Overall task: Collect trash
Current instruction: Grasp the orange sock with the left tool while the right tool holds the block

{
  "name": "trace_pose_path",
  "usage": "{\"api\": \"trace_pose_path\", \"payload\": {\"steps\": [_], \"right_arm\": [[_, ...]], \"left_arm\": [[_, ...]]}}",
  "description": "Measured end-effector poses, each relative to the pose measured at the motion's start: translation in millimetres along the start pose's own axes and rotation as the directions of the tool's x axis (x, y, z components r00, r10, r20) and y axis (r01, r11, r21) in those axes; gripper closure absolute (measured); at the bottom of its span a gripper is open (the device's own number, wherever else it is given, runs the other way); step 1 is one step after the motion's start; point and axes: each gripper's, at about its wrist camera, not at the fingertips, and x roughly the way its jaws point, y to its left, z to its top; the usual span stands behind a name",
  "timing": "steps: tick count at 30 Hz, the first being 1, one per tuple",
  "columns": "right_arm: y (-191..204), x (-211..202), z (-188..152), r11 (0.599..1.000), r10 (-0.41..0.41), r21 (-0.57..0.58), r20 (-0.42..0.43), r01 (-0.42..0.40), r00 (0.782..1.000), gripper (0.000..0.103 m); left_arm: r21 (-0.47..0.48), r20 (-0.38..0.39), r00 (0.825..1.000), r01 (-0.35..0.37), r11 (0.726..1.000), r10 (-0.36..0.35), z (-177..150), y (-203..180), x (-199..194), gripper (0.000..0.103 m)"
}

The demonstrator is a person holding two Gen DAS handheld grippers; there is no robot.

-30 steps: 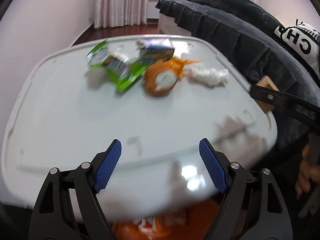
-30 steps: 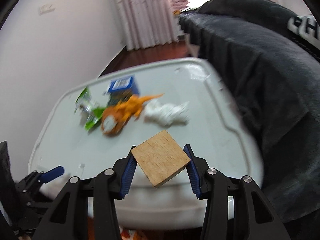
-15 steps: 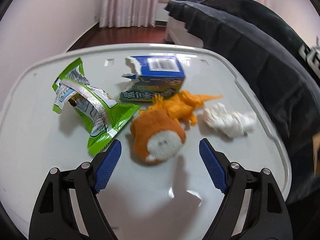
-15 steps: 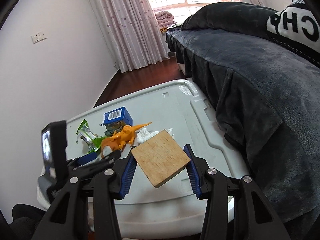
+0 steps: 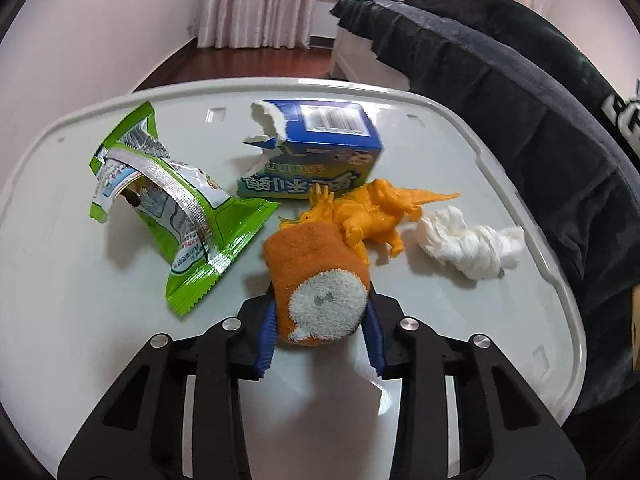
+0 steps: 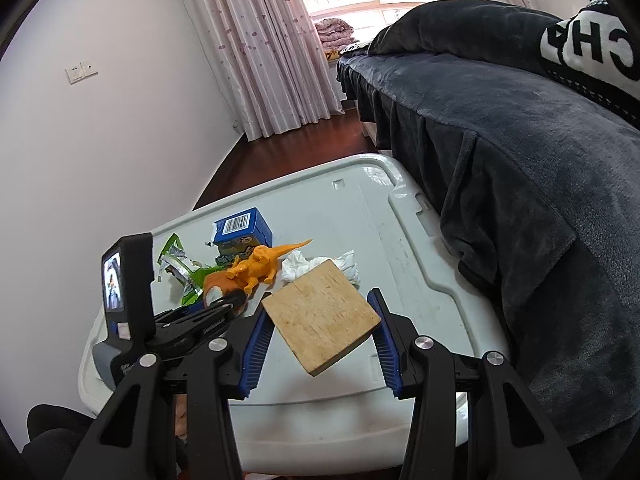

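My left gripper (image 5: 320, 328) is shut on an orange sock with a white patch (image 5: 320, 284) lying on the white lid (image 5: 80, 280). A torn green snack wrapper (image 5: 180, 208) lies to its left, a torn blue carton (image 5: 316, 148) behind, an orange toy dinosaur (image 5: 372, 212) just beyond the sock, and a crumpled white tissue (image 5: 468, 240) to the right. My right gripper (image 6: 320, 332) is shut on a square wooden block (image 6: 320, 316), held above the lid's near right part. The left gripper (image 6: 216, 312) also shows in the right wrist view.
The white lid (image 6: 400, 220) tops a plastic bin. A bed with a dark blanket (image 6: 520, 140) runs along the right side. Pink curtains (image 6: 260, 40) and a dark wooden floor (image 6: 300, 140) lie beyond. A white wall is to the left.
My left gripper moved forward over the lid and closed on the orange sock. My right gripper kept holding the wooden block and pulled back slightly.
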Motion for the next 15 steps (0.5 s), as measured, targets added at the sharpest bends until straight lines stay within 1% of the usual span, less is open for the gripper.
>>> {"api": "trace_pose_path", "payload": {"steps": [2,6,10,15], "right_arm": [[0,1,-1,1.000,0.003,-0.001,-0.006,-0.003,1.000,0.056],[4,4,-1,1.000,0.009,-0.016,-0.014,-0.009,1.000,0.056],[7,6,-3,1.000,0.014,-0.028,-0.024,-0.014,1.000,0.056],[13,9,-7,0.998,0.028,-0.049,-0.045,-0.030,0.999,0.056]], "left_arm": [[0.024,0.006,1.000,0.018,1.000,-0.019,-7,-2,-10,0.069],[0.038,0.022,0.998,0.052,0.998,-0.053,-17,-2,-31,0.070],[0.048,0.030,0.998,0.059,0.997,-0.061,-29,1,-55,0.070],[0.036,0.047,0.997,0.062,0.997,-0.063,-47,6,-91,0.070]]}}
